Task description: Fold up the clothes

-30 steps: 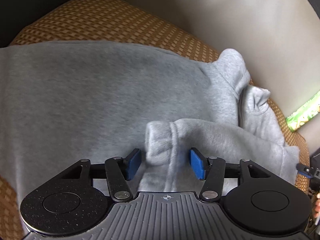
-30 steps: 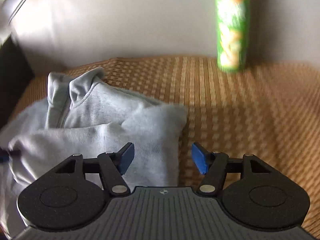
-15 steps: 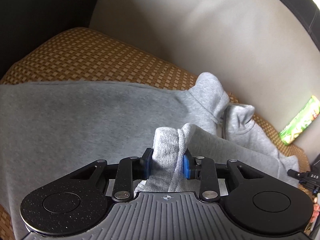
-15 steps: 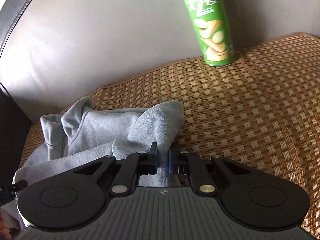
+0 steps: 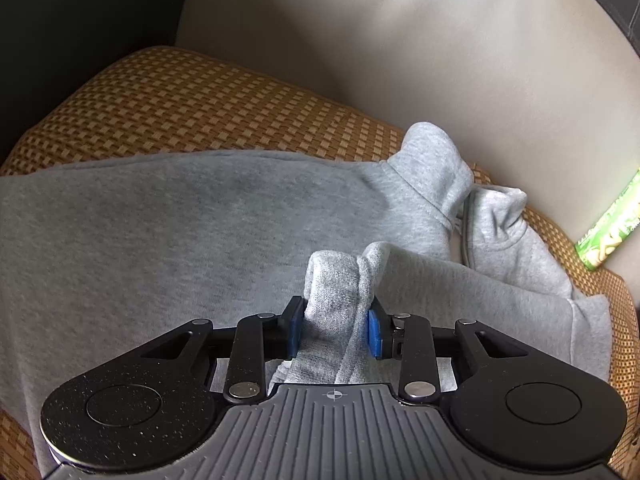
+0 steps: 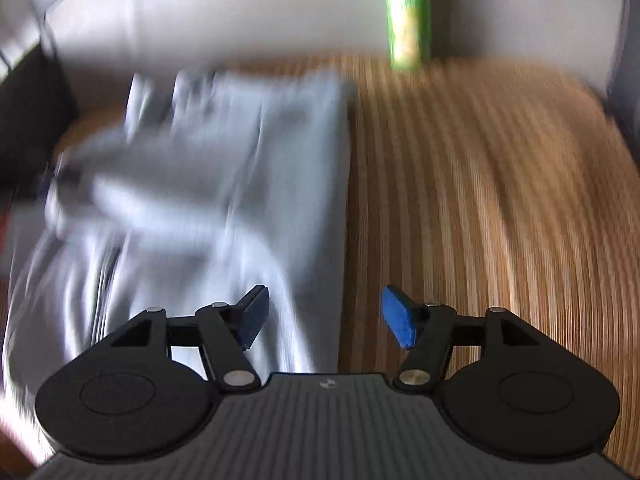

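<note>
Sleeve cuff [image 5: 340, 280] sits pinched between the blue pads of the left gripper [image 5: 334, 330], whose fingers are clamped on it, bunched and standing up above the body of the grey sweatshirt [image 5: 160, 232]. From that grip the sleeve runs away to the right and slightly back, towards the collar [image 5: 436, 168] near the sofa backrest [image 5: 440, 40], so its long axis lies across the garment. The right gripper [image 6: 324, 316] hangs with its fingers apart and nothing between them, over the sweatshirt's straight right edge; its view is blurred. The sweatshirt is soft, thick fleece, spread on the woven seat mat [image 6: 480, 200], with a green snack tube [image 6: 408, 12] standing well beyond it. The left hand is plainly the one placed to carry the sleeve.
</note>
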A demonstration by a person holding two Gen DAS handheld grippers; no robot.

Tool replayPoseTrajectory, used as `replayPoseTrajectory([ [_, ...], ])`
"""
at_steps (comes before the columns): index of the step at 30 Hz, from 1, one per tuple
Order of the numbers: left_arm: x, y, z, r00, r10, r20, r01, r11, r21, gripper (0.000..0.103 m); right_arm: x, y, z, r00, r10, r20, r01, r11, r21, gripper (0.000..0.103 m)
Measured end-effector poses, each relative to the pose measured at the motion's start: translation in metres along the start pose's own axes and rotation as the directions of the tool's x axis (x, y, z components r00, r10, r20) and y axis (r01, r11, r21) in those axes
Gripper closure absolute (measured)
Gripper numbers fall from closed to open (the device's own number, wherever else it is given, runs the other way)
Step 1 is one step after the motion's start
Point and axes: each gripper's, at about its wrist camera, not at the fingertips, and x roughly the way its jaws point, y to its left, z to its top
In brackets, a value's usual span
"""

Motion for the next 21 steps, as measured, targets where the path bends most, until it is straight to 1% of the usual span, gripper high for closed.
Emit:
replayPoseTrajectory([
  [1,-0.001,0.001,0.001,1.0,-0.003,0.004,0.003,1.0,0.0,0.071,-0.002,0.001,-0.013,0.999,-0.003,-0.039,0.003,1.0,0.006,0.036],
  [2,-0.001,0.001,0.001,1.0,-0.007,0.008,0.007,1.0,-0.001,0.071,-0.003,0.003,-0.027,0.997,-0.006,-0.078,0.007,1.0,0.011,0.049],
  [3,-0.001,0.001,0.002,1.0,-0.008,0.005,0.008,1.0,-0.001,0.071,-0.005,0.004,-0.04,0.993,-0.009,-0.116,0.011,1.0,0.017,0.069],
  [4,-0.001,0.0,0.003,1.0,-0.007,0.003,0.007,1.0,0.007,0.071,-0.006,0.005,-0.054,0.988,-0.012,-0.155,0.015,1.0,0.022,0.099],
  [5,-0.002,-0.001,0.004,1.0,-0.005,0.002,0.005,1.0,0.02,0.071,-0.008,0.006,-0.06,0.986,-0.015,-0.168,0.02,0.999,0.027,0.099],
  [9,-0.009,-0.004,0.01,0.999,-0.03,0.044,0.029,0.999,0.034,0.071,-0.015,0.01,-0.061,0.991,-0.025,-0.13,0.03,0.999,0.04,0.099],
  [10,-0.005,-0.005,0.011,0.999,-0.015,0.048,0.013,0.999,0.042,0.071,-0.016,0.011,-0.06,0.991,-0.02,-0.131,0.024,0.999,0.031,0.099],
  [11,0.005,-0.005,0.01,1.0,0.01,0.03,-0.012,0.999,0.052,0.07,-0.015,0.012,-0.061,0.99,-0.019,-0.14,0.021,1.0,0.016,0.099],
  [13,0.025,-0.006,0.008,0.998,0.064,-0.012,-0.063,0.995,0.072,0.061,-0.004,0.017,-0.062,0.983,-0.017,-0.182,0.013,1.0,-0.024,0.098],
  [14,0.036,-0.005,0.007,0.995,0.082,-0.051,-0.079,0.994,0.074,0.056,0.002,0.02,-0.062,0.978,-0.017,-0.206,0.007,0.999,-0.046,0.095],
  [15,0.037,-0.005,0.006,0.996,0.082,-0.042,-0.079,0.994,0.076,0.055,0.007,0.023,-0.062,0.974,-0.022,-0.226,0.007,0.998,-0.069,0.093],
  [16,0.031,-0.006,0.008,0.996,0.076,-0.048,-0.073,0.995,0.065,0.055,0.012,0.027,-0.059,0.97,-0.033,-0.241,0.011,0.996,-0.093,0.087],
  [17,0.024,-0.008,0.011,0.996,0.069,-0.056,-0.066,0.996,0.053,0.045,0.013,0.029,-0.057,0.968,-0.037,-0.249,0.009,0.994,-0.11,0.08],
  [18,0.009,-0.008,0.011,0.998,0.049,-0.039,-0.047,0.998,0.048,0.044,0.007,0.031,-0.053,0.971,-0.031,-0.237,0.003,0.993,-0.115,0.077],
  [19,-0.006,-0.009,0.011,0.999,0.027,-0.02,-0.026,0.999,0.045,0.044,-0.004,0.032,-0.05,0.979,-0.026,-0.204,0.002,0.993,-0.119,0.073],
  [20,-0.026,-0.007,0.009,1.0,0.006,0.01,-0.007,0.999,0.047,0.041,-0.017,0.035,-0.046,0.986,-0.025,-0.163,0.004,0.992,-0.125,0.068],
  [21,-0.046,-0.003,0.005,0.999,-0.006,0.035,0.005,0.999,0.039,0.034,-0.029,0.039,-0.042,0.992,-0.02,-0.123,0.003,0.99,-0.14,0.064],
])
